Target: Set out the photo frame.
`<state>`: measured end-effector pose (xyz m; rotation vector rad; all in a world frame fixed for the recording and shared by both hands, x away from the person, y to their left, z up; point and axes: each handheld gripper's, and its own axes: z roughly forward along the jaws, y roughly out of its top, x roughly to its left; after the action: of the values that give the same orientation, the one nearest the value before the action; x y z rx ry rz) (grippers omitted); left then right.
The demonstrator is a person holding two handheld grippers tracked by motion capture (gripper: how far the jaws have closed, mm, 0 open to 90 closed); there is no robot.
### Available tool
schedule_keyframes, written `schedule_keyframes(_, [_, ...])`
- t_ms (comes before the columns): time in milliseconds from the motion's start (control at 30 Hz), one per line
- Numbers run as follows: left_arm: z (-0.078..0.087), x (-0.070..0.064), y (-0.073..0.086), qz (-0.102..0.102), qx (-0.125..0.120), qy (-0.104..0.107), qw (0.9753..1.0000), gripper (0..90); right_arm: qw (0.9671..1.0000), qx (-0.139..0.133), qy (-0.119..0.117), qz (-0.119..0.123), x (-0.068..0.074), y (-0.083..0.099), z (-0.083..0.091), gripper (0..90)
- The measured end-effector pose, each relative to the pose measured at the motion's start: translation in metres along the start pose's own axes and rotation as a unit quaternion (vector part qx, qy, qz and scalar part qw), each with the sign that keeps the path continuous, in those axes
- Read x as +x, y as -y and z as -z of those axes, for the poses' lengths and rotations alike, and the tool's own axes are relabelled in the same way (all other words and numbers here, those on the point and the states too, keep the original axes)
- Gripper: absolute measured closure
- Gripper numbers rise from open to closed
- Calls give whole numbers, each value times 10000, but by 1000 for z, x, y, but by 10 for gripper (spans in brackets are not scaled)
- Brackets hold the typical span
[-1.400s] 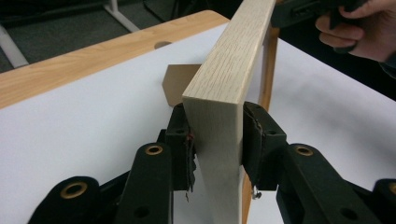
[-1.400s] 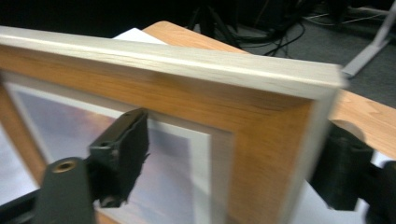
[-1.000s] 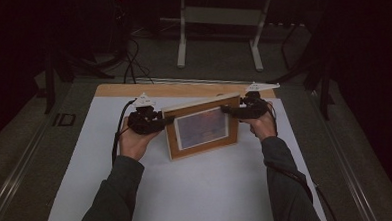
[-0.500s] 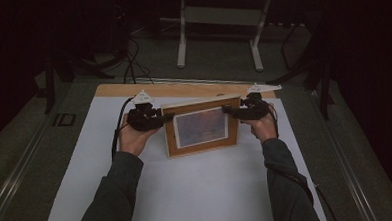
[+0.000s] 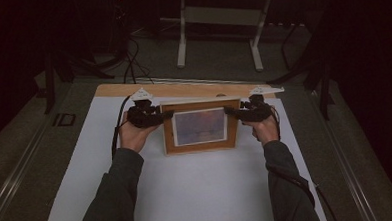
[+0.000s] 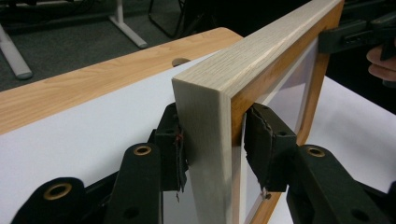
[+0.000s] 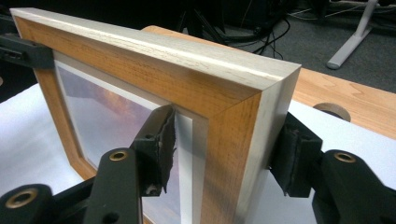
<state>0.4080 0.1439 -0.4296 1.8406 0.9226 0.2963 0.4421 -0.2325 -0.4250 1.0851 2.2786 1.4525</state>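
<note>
Since the earlier frames, the picture frame [image 5: 200, 126] has been squared up: its top edge, previously slanted with the 3 o'clock end higher, is now seen level, and both hands have shifted slightly with it. In the high view the frame is held upright near the middle of the white sheet [image 5: 187, 191] that covers the bench [image 5: 118, 90], a strip of bare wood being visible at 12 o'clock beyond the sheet. The left tongs [image 5: 156, 115] are closed on the frame's side at 9 o'clock, near its upper corner, and the right tongs [image 5: 234, 112] are closed on the side at 3 o'clock at the same height. In the left gripper view the left tongs [image 6: 212, 144] are seen clamped across the pale wooden edge, one pad pressed on the back and the other on the front by the glass; the other gripper [image 6: 359, 35] is seen at the far corner, at 2 o'clock. In the right gripper view the right tongs [image 7: 224, 149] are clamped likewise, one pad against the front at the mat's border and one against the back. A round cable hole [image 7: 332, 110] in the bench is seen behind the frame. Whether the lower edge of the frame touches the sheet cannot be told.
</note>
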Motion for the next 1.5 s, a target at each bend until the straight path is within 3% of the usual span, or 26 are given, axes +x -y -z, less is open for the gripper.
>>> schedule_keyframes(767, [-5, 4, -3, 51, 14, -3, 10000, 574, 9999, -17, -72, -133, 2, 9, 10, 527])
schedule_keyframes(1500, [-1, 3, -2, 180, 39, -65, 9998, 567, 9998, -8, -179, -90, 4, 9, 11, 543])
